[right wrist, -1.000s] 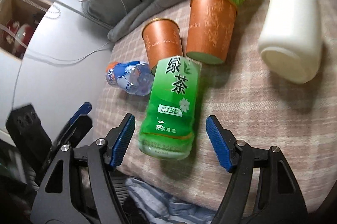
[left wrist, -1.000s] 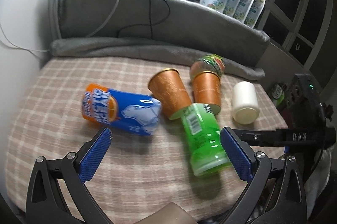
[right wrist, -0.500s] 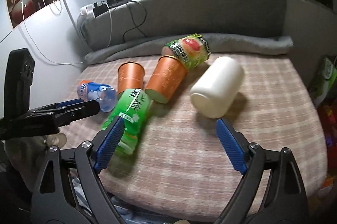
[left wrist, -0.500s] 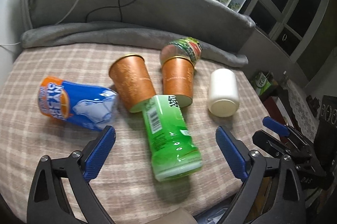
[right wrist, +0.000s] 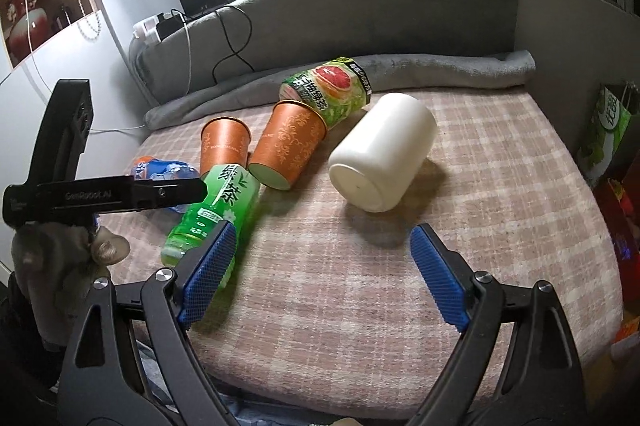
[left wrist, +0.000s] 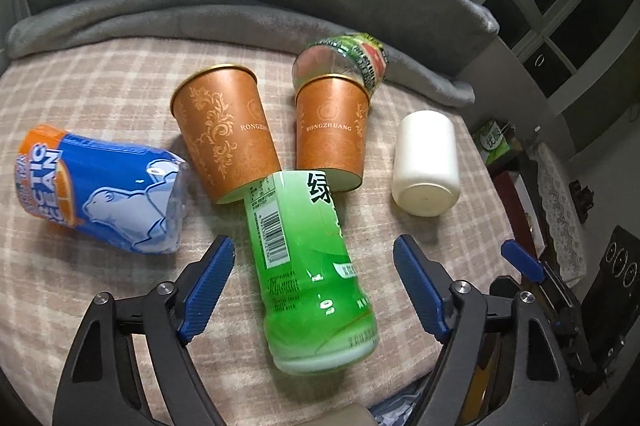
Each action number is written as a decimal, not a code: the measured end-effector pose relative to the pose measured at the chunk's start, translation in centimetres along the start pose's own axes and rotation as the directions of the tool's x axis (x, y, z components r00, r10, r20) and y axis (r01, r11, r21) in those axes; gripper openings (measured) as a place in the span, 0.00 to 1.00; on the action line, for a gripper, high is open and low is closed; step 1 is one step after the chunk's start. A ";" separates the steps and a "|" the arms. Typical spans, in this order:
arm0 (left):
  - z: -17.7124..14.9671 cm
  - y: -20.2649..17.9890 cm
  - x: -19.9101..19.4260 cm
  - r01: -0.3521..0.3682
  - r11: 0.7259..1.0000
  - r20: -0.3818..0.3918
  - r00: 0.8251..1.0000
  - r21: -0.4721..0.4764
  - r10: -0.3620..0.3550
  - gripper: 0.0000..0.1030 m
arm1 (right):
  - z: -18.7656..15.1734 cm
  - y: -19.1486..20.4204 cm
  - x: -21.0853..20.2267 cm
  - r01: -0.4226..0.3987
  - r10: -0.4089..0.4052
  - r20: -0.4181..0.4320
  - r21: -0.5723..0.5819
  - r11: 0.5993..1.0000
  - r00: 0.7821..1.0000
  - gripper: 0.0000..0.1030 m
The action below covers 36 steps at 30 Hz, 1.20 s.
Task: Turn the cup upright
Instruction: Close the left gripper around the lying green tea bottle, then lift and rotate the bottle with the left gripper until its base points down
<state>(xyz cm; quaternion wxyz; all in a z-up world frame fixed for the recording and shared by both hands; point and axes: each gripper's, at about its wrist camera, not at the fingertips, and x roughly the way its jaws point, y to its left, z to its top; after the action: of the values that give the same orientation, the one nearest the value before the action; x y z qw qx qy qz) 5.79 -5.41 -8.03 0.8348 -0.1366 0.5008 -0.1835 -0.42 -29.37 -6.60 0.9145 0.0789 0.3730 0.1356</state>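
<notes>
Six cups lay on their sides on the plaid blanket point(right wrist: 460, 185); which one the task meant could not be told, but the green tea cup point(left wrist: 308, 266) lay directly between the fingers of the left gripper point(left wrist: 314, 290), while the white cup point(right wrist: 382, 155) lay just ahead of the right gripper point(right wrist: 320, 274). Both grippers were spread wide and held nothing. The green cup lay with its base toward the left camera and its mouth end touching the two orange paper cups point(left wrist: 228, 129), so lifting it would probably nudge them. It looked like thin, glossy plastic under a shrink label: light, somewhat springy, and slick, so a firm squeeze might dent it or let it squirt out. The sounder hold seemed to be across the lower body near the base, where the wall is stiffest. The white cup looked rigid and smooth, apparently thicker walled, though its open end faced away and could not be checked. On the soft blanket either cup, once stood up, might wobble.
</notes>
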 end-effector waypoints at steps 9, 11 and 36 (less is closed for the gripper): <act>1.4 0.6 2.7 0.008 0.999 -0.085 0.996 -0.038 -0.012 0.69 | -0.4 -1.1 0.5 0.009 -0.010 0.001 0.033 0.999 1.000 0.88; 1.5 0.8 3.3 0.004 0.999 -0.104 0.995 -0.041 -0.008 0.67 | -0.5 -1.4 0.6 0.009 -0.009 -0.001 0.043 0.999 1.000 0.88; 0.3 -2.2 0.5 -0.014 0.995 0.030 0.999 0.100 0.011 0.55 | -1.0 -1.5 1.0 0.012 -0.012 -0.005 0.071 0.997 1.000 0.88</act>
<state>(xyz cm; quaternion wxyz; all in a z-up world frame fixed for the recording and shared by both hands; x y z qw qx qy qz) 5.91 -7.56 -7.32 0.8491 -0.0940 0.4793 -0.2009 -0.15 -30.47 -8.35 0.9109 0.1090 0.3803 0.1169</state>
